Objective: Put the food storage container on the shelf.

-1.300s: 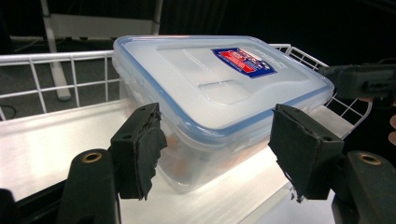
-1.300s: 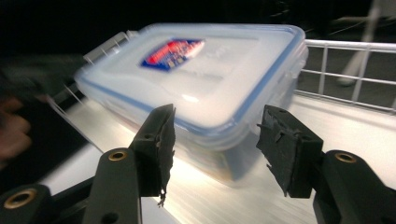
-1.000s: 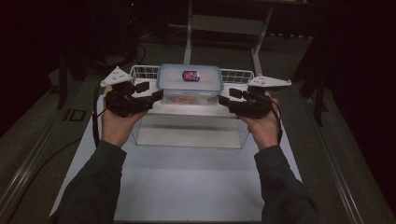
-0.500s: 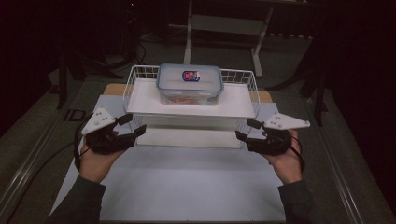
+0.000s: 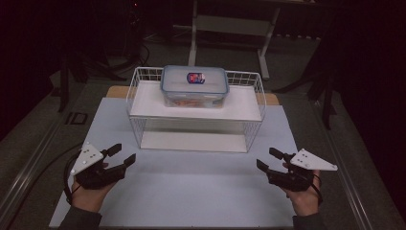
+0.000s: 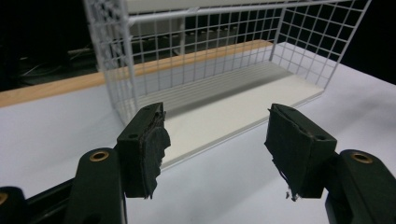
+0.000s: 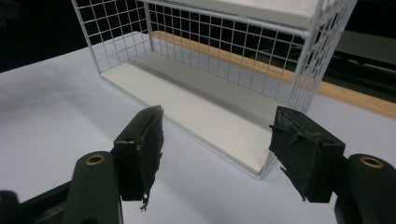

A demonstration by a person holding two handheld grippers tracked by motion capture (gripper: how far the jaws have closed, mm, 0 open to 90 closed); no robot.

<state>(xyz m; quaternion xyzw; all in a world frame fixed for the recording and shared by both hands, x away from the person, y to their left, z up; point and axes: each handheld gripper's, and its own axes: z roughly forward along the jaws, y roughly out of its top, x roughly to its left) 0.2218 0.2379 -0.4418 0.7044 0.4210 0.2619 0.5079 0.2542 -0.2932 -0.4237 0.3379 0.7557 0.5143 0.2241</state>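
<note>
Nearest the person, left of the wire rack: left gripper (image 5: 119, 156) held in a hand (image 5: 88, 194), low over the white table sheet (image 5: 191, 191), well apart from the rack's front left corner
Left jaws: spread with nothing between them; in the left gripper view the worn black pads (image 6: 149, 149) frame the rack's lower shelf beyond
Nearest the person, right of the wire rack: right gripper (image 5: 268, 160) held in the other hand (image 5: 304, 199), low over the same sheet, well apart from the rack's front right corner
Right jaws: spread and empty, having just been opening wider; in the right gripper view the pads (image 7: 144, 149) point at the rack's near corner post
Grey plates: one three-cornered plate on top of each gripper, left (image 5: 87, 158) and right (image 5: 313, 160)
Middle of the sheet: white wire rack (image 5: 139, 120), two shelves, open at the front, wire mesh at its sides and back
Lower shelf of the rack: white board (image 5: 191, 141), bare
Upper shelf of the rack: clear lidded food container (image 5: 194, 86) standing upright, centred towards the back, with a small red and blue label (image 5: 195, 77) on its lid; its contents too dim to tell
Behind the rack: wooden table edge (image 5: 117, 91) showing past the sheet
Farthest back: metal stand legs (image 5: 261, 48) in the dark
</note>
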